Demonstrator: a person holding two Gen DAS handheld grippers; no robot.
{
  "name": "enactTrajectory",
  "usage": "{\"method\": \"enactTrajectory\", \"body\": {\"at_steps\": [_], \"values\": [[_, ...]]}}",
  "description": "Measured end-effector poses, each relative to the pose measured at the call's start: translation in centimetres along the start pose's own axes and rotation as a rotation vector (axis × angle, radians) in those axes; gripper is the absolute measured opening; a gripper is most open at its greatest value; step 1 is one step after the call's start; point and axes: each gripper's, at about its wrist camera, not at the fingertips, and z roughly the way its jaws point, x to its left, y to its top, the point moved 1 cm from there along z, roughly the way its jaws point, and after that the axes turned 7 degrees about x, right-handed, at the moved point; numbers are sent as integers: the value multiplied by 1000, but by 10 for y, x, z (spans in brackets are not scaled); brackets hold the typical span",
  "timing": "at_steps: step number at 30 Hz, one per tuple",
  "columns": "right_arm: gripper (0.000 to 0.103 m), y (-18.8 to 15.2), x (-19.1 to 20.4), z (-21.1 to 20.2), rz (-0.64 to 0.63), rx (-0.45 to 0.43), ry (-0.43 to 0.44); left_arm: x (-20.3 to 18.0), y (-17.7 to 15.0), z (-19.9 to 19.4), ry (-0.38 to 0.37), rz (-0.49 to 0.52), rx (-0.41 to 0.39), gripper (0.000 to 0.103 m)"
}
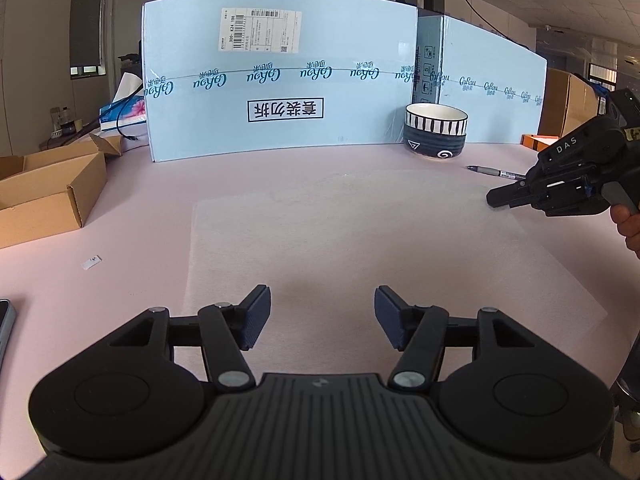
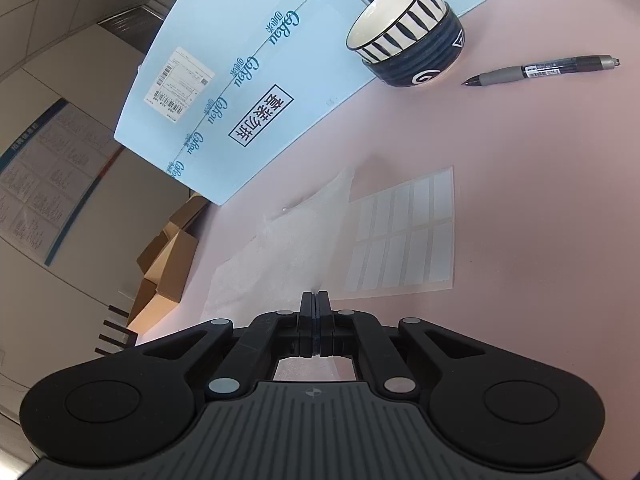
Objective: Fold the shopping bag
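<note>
Along the left edge of the pink desk [image 1: 140,240], an open cardboard box [image 1: 44,192] is sitting, with a phone corner [image 1: 6,320] and a small white tag [image 1: 91,262] nearer the camera. Bare desk is lying between these and the bag. At centre, the shopping bag [image 1: 360,248], a thin translucent white sheet, is lying flat, its far and left edges straight. Left gripper [image 1: 322,318] is hovering over the near edge, jaws spread wide, holding nothing. Behind, a pale blue carton [image 1: 280,80] is walling off the far side; a striped bowl [image 1: 436,130] and a pen [image 1: 496,171] are sitting before it. At right, the right gripper [image 2: 316,300] is holding its jaws pressed together on the bag's right edge, lifting the film there into a wrinkled fold. Just right of it, a label sheet [image 2: 408,240] is lying flat.
</note>
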Motion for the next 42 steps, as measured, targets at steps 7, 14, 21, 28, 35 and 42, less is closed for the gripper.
{"method": "enactTrajectory", "body": {"at_steps": [7,14,21,28,35,42], "values": [[1,1,33,5,-60,27,62,8,-10,1,-101,-54,4,58],[1,-7,104,42,-200,114,155,21,-17,-11,-297,-168,-27,57],[1,-22,163,105,-316,250,164,26,-25,-19,-405,-203,-67,58],[2,-42,187,154,-381,330,112,39,-34,-35,-494,-231,-115,60],[4,-52,188,176,-416,363,51,61,-52,-46,-504,-304,-113,62],[4,-59,188,182,-464,339,2,71,-61,-50,-489,-345,-105,62]]}}
